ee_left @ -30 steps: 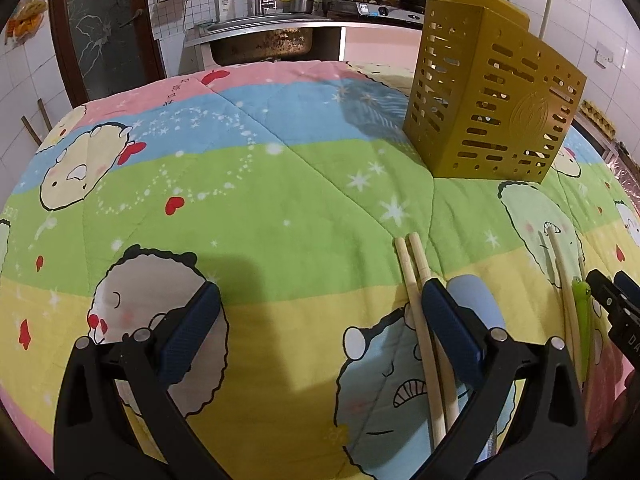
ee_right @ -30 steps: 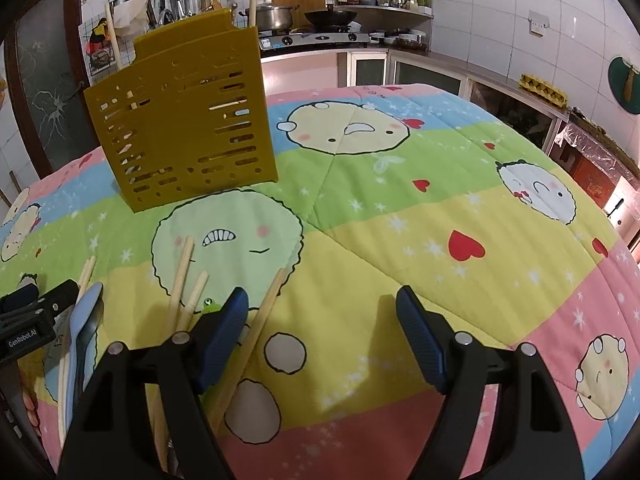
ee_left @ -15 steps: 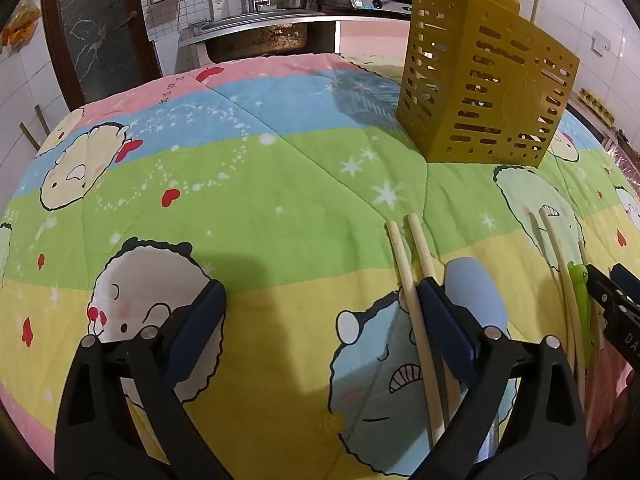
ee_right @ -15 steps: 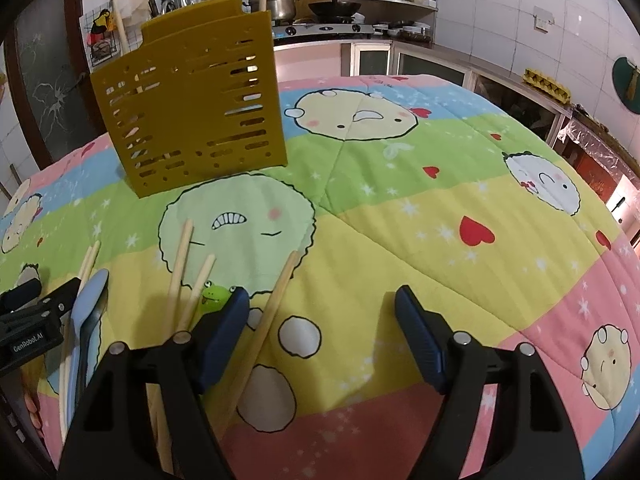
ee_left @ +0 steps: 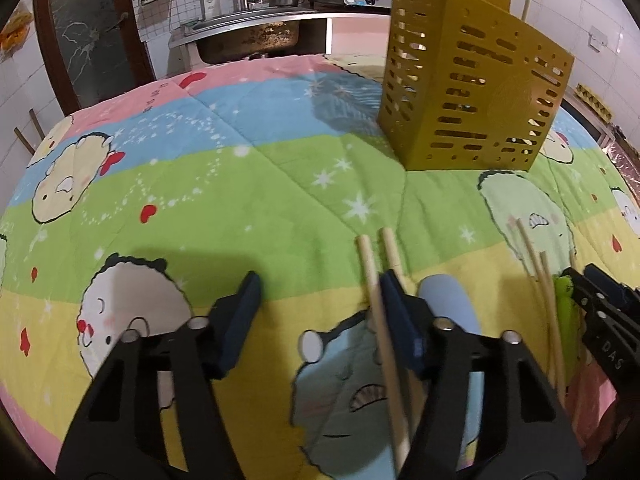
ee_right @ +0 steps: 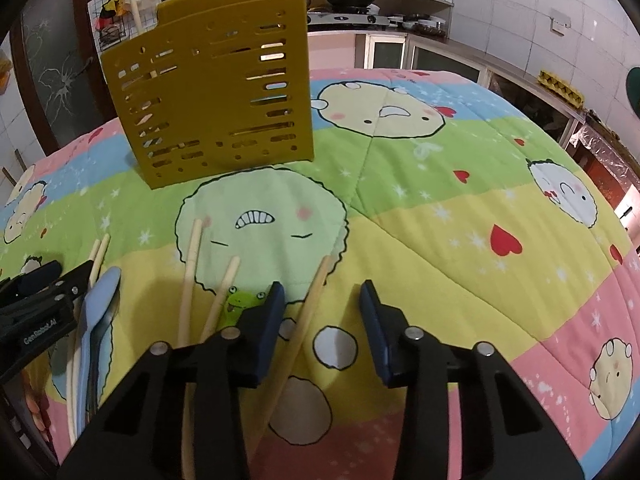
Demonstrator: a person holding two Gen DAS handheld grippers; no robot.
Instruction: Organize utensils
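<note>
While both tools hang low over the cartoon-print quilt [ee_right: 440, 216], neither one has a grip on anything yet. The left tool [ee_left: 320, 304] has just been closing and sits about half spread; one wooden chopstick [ee_left: 380, 320] of a pair runs right along the inside of its right-hand finger, but the other pad is well clear of it, so nothing is pinched. A pale blue spoon [ee_left: 448, 300] lies just to the right of that finger.

The right tool [ee_right: 322, 312] has also just been closing, and it's narrower now but with a visible gap. A single chopstick [ee_right: 308, 312] slants up between its pads close to the left one, and I can't see either pad pressing it. Left of it lie two more chopsticks [ee_right: 188, 280] and a little green frog-topped utensil [ee_right: 240, 304], partly hidden behind the finger.

The yellow slotted holder [ee_right: 216, 92] stands upright further back on the quilt, well apart from all the loose utensils, with something pale sticking out of its top.
</note>
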